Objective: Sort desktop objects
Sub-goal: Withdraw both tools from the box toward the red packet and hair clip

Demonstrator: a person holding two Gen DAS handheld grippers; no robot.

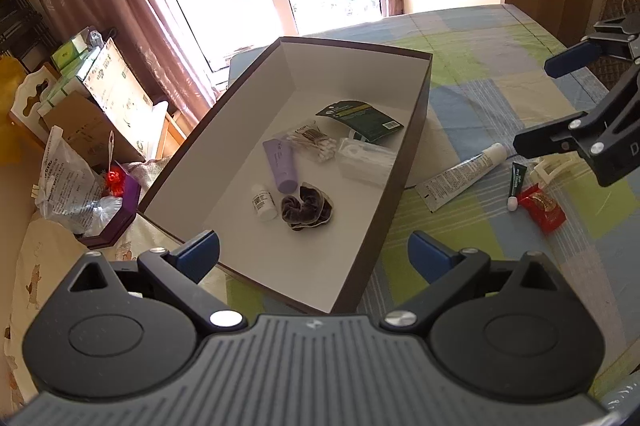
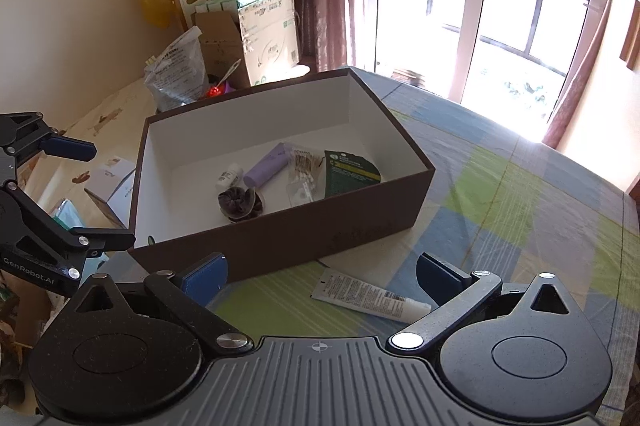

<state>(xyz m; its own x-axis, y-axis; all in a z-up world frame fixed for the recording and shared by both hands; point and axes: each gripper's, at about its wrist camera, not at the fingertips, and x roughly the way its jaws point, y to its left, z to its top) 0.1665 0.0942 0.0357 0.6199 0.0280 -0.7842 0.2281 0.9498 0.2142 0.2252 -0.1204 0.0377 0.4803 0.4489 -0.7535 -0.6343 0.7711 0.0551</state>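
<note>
Both pairs of blue-padded fingers are spread wide with nothing held between them. By the left gripper (image 1: pixel 313 258) the near rim of the brown cardboard box with a white inside (image 1: pixel 420 114) is overlooked, while the right gripper (image 2: pixel 322 276) is hung low over the checked blue and green cloth (image 2: pixel 520 218), just outside the box's long wall.

Inside the box a lilac plastic tube (image 1: pixel 280 166), a small white bottle (image 1: pixel 264 203), a dark velvet scrunchie (image 1: pixel 306 212), a clear packet of cotton swabs (image 1: pixel 314 145), a clear plastic case (image 1: pixel 366 162) and a dark green card packet (image 1: pixel 360 120) are gathered near the middle of the floor, some touching.

Outside the box, on the cloth, a long white tube with printed text (image 2: pixel 370 297) is laid flat just beside the box wall, between the right gripper's open fingers in its own view. Beyond it, in the left wrist view, a small dark green tube with a white cap (image 1: pixel 515 186), a red foil sachet (image 1: pixel 543 207) and a white plastic hair clip (image 1: pixel 550 166) are seen close together.

Judged from this split, the sorting is partly done: the loose items on the cloth appear left to be boxed, and the right gripper seems placed to take the white tube.
</note>
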